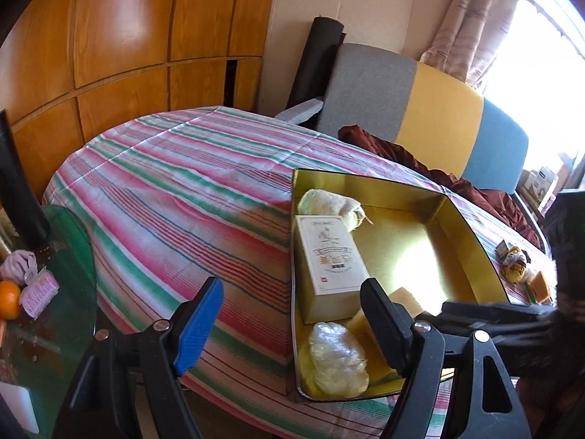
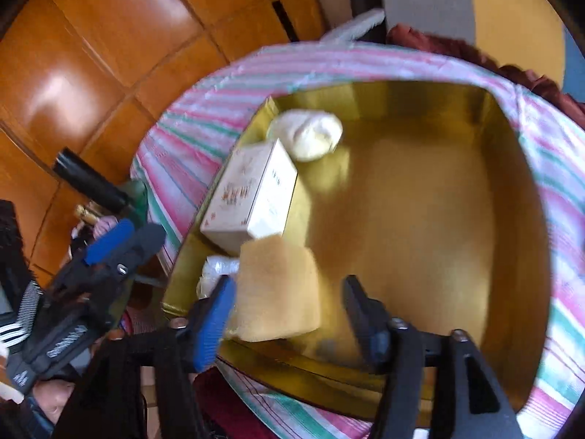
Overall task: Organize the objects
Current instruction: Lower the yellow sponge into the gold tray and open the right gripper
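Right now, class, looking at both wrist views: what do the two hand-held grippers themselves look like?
Both are alike: black plastic bodies with slotted cut-outs and silver pivot screws. Each has two fingers, one faced with a ribbed blue pad, the other with a black pad. This shows on the left gripper and the right gripper. In the right wrist view, white lettering, too blurred to read, runs along the left gripper's body, beside a black sleeve with white stripes.

A tray [image 2: 512,190] sits on the counter [image 1: 164,190]; inside, along its left wall, lie a pouch [image 2: 310,135] (farthest), a carton [image 2: 252,194], then a sponge [image 2: 281,289].
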A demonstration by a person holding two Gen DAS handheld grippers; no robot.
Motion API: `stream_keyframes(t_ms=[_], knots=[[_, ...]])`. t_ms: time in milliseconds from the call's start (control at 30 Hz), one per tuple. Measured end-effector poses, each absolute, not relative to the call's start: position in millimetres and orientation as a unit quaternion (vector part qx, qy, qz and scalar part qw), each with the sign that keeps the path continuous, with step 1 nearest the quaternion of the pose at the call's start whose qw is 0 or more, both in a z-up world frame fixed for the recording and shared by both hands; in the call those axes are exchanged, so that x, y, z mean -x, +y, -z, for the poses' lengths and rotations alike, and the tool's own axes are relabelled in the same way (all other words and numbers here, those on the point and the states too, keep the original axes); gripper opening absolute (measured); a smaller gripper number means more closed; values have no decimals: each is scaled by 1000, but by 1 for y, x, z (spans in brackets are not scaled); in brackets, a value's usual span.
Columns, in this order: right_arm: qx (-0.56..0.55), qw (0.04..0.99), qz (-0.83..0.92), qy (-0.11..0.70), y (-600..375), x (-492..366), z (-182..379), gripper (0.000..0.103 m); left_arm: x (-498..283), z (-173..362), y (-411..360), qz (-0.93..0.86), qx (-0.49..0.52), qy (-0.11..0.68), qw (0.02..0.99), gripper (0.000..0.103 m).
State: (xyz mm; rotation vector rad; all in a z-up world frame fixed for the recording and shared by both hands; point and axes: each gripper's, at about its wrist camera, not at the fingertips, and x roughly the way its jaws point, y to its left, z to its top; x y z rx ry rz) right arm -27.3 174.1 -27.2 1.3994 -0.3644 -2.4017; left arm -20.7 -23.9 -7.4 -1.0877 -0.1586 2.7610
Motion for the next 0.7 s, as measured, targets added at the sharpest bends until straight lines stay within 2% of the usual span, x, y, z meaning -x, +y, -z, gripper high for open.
stream_keyframes(t_ms=[200, 700], knots=[[-446, 97, 873, -171, 240, 9, 2, 81, 20, -1, -1, -925, 361, -32, 118, 79], [-406, -173, 864, -243, 474, -69, -15, 82, 8, -33, 107, -904, 334, 41, 263, 85]])
